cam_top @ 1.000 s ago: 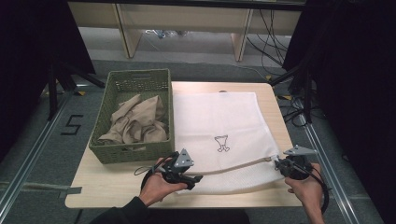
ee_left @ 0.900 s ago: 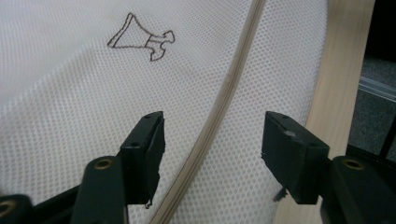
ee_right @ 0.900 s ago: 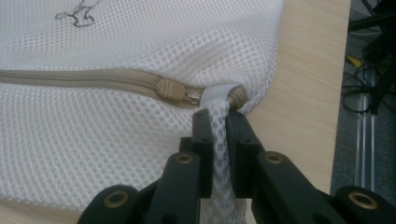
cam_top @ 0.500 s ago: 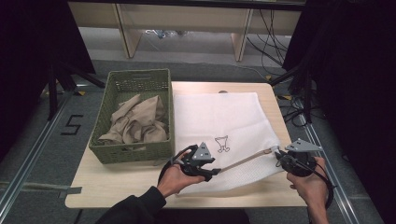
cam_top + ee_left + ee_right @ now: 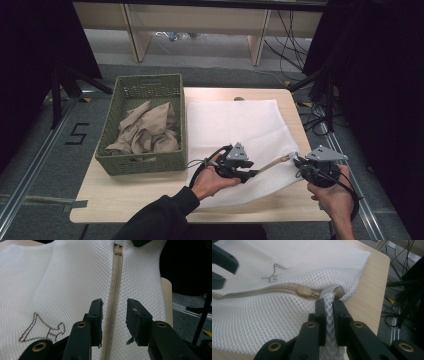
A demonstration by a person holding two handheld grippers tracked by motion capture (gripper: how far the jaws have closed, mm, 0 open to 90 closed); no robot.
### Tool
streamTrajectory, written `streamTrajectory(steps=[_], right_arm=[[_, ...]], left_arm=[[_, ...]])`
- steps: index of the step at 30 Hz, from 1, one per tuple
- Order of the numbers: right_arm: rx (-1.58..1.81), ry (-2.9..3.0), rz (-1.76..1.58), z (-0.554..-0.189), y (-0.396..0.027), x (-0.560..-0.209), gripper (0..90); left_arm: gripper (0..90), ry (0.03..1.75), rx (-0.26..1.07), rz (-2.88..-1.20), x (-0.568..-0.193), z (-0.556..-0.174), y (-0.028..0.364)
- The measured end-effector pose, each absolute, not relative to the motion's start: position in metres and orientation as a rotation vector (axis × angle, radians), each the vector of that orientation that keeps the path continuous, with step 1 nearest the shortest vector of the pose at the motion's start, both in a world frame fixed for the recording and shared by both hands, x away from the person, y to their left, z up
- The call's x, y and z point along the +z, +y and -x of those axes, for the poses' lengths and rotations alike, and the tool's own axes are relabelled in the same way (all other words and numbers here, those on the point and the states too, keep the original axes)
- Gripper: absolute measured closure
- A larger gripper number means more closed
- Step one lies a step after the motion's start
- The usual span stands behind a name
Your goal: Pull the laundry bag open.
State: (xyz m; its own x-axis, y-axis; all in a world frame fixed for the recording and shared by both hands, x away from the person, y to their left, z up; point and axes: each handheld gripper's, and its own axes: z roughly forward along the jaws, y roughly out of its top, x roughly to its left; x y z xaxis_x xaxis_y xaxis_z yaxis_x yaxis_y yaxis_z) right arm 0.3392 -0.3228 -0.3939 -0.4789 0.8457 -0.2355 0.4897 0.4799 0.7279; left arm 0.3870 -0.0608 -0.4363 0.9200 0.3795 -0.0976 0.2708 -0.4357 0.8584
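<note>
Jaws astride zipper (image 5: 113, 297), green basket (image 5: 145, 125) of beige cloths (image 5: 145, 131) left

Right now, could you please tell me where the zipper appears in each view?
High view: zipper is low right, between the grippers.
Left gripper view: runs up the centre, between the jaws.
Right gripper view: crosses left to centre.
Shared landmark: the brown stitched logo.
</note>
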Motion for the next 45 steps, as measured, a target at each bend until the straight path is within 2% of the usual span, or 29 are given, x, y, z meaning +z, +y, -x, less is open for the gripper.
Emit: streamTrajectory(steps=[10,18,24,30,32,38,45], right_arm=[[0.799,2.154,-1.057,-0.337,-0.312,-0.387,84.1],[0.810,2.165,-1.063,-0.337,-0.308,-0.385,84.6],[0.794,2.141,-0.999,-0.338,-0.302,-0.384,85.1],[0.776,2.159,-0.997,-0.336,-0.295,-0.385,85.2],[0.776,2.173,-0.963,-0.338,-0.294,-0.385,85.2],[0.767,2.190,-0.949,-0.338,-0.291,-0.385,85.4],[0.762,2.178,-0.941,-0.338,-0.293,-0.385,85.4]], left_arm=[[80.9,0.417,0.144,-2.046,-0.428,-0.397,-0.093],[88.6,0.410,0.156,-2.076,-0.430,-0.405,-0.107],[86.3,0.420,0.156,-2.096,-0.433,-0.409,-0.115],[70.8,0.441,0.137,-2.089,-0.434,-0.411,-0.121],[68.1,0.451,0.145,-2.088,-0.434,-0.413,-0.122],[74.1,0.434,0.163,-2.083,-0.434,-0.417,-0.126],[75.4,0.405,0.177,-2.087,-0.435,-0.418,-0.128]])
